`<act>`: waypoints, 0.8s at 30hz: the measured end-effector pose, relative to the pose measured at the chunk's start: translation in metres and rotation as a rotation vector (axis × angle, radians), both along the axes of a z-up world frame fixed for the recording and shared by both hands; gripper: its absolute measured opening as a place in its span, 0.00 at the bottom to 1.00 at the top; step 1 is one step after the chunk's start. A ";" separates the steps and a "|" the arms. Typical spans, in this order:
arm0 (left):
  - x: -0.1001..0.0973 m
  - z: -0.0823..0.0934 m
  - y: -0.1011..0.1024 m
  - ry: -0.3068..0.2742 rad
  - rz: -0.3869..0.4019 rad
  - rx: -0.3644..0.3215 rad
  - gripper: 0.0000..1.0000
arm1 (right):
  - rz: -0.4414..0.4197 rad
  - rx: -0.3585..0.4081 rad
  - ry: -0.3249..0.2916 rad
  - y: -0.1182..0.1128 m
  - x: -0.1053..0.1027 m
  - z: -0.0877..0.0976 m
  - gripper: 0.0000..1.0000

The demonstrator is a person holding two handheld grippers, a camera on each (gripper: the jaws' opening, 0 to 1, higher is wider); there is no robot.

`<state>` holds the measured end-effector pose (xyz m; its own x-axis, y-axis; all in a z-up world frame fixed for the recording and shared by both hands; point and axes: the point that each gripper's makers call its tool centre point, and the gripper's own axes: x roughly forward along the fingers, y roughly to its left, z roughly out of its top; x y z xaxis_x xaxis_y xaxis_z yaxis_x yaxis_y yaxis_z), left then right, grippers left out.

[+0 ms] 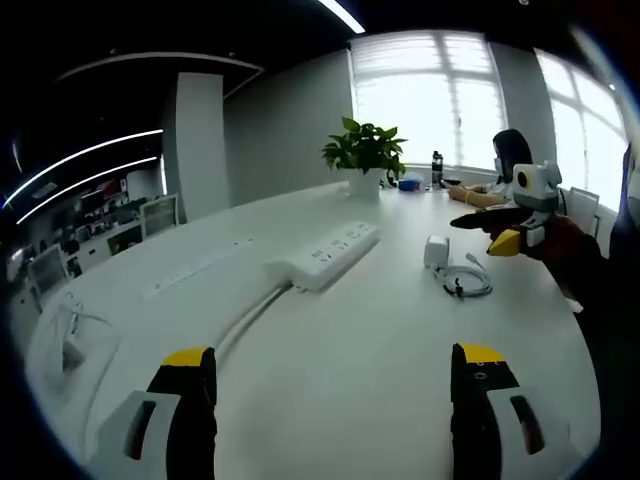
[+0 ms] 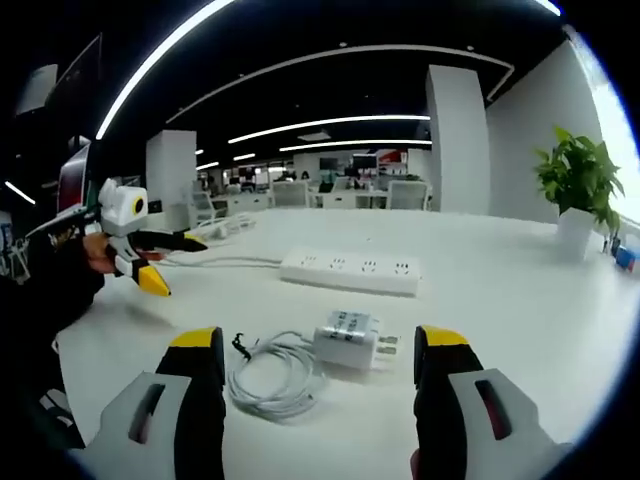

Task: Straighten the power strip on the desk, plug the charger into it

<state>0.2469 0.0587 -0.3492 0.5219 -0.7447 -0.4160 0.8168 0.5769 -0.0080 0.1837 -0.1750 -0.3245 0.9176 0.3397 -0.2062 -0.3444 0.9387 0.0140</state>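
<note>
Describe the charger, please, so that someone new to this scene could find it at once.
On the large white desk, find the long white power strip. Nearer the right tool lies the charger, a small white block with metal prongs. Its coiled white cable lies beside it, unlike the strip's long straight cord.

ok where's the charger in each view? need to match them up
Left gripper view: charger right of centre on the desk, its coiled cable beside it.
Right gripper view: charger low centre, between that view's own claw tips, cable to its left.
Shared landmark: the white power strip.
</note>
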 end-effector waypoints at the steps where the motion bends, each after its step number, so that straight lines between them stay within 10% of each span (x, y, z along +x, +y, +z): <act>1: 0.000 0.000 0.000 0.004 -0.001 -0.004 0.99 | -0.017 0.006 -0.008 -0.001 0.001 0.000 0.76; 24: -0.001 -0.006 0.004 0.005 0.004 0.005 0.99 | -0.117 -0.010 -0.053 0.005 0.017 -0.004 0.70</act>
